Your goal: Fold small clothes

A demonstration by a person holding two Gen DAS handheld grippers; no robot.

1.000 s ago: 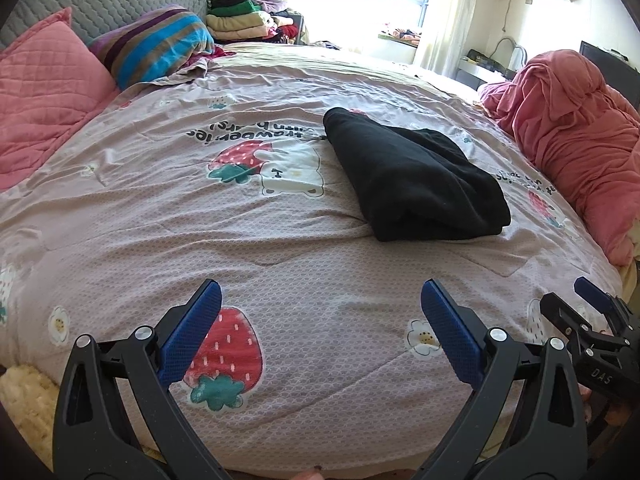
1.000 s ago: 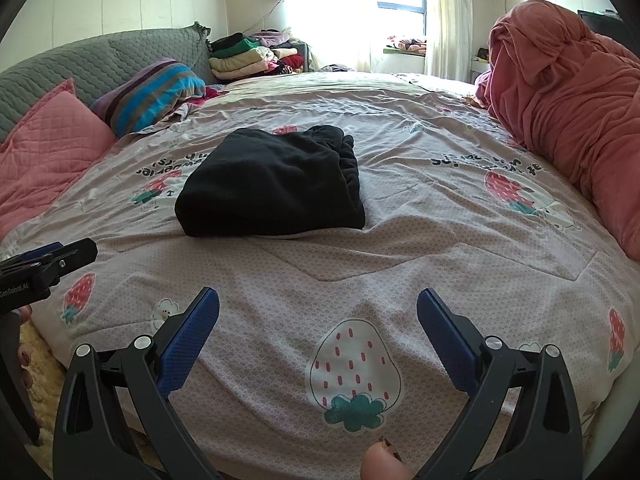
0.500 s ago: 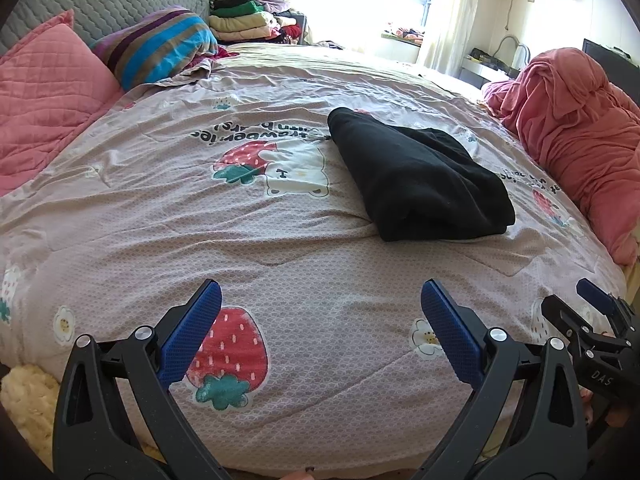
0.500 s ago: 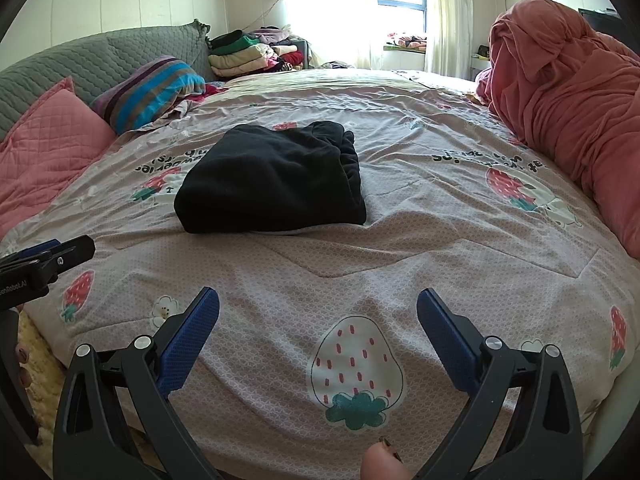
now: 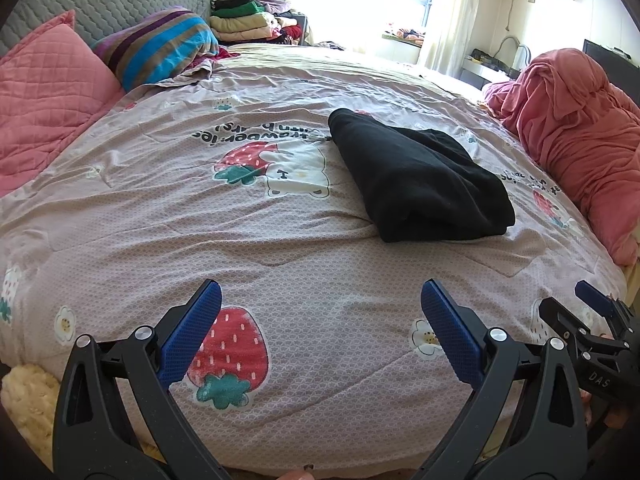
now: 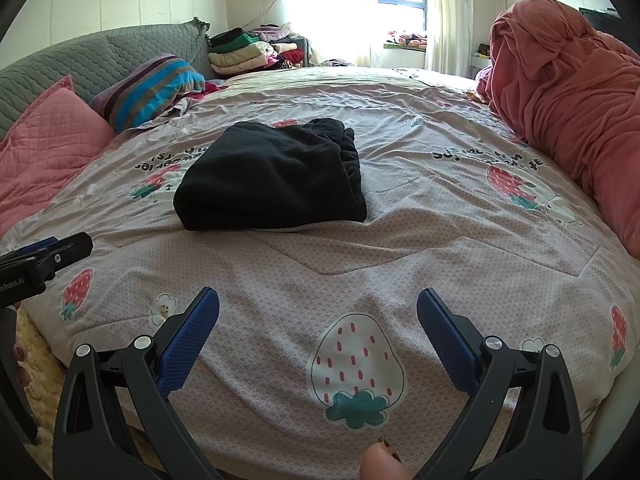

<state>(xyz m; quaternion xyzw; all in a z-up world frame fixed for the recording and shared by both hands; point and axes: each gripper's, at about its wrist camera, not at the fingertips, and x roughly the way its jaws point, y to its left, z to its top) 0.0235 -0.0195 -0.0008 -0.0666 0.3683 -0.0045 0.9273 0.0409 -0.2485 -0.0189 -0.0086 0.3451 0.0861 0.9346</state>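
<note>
- Folded black fleece garment point(image 5: 420, 184) lies at 12 o'clock on pink strawberry-print quilt point(image 5: 280, 264); fold prob. done, far edges unclear.
- Left gripper point(image 5: 320, 336) & right gripper point(image 6: 318, 336): both spread wide, empty, well short of it.
- Next: reach fwd, tidy or move it.

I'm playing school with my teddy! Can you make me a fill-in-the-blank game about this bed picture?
1. The folded garment on the bedspread is coloured ____.
2. The fruit printed on the bedspread is a ____.
3. Both the left gripper and the right gripper have their jaws ____.
4. The striped pillow lies next to a quilted pillow coloured ____.

Missing words: black; strawberry; open; pink
</note>
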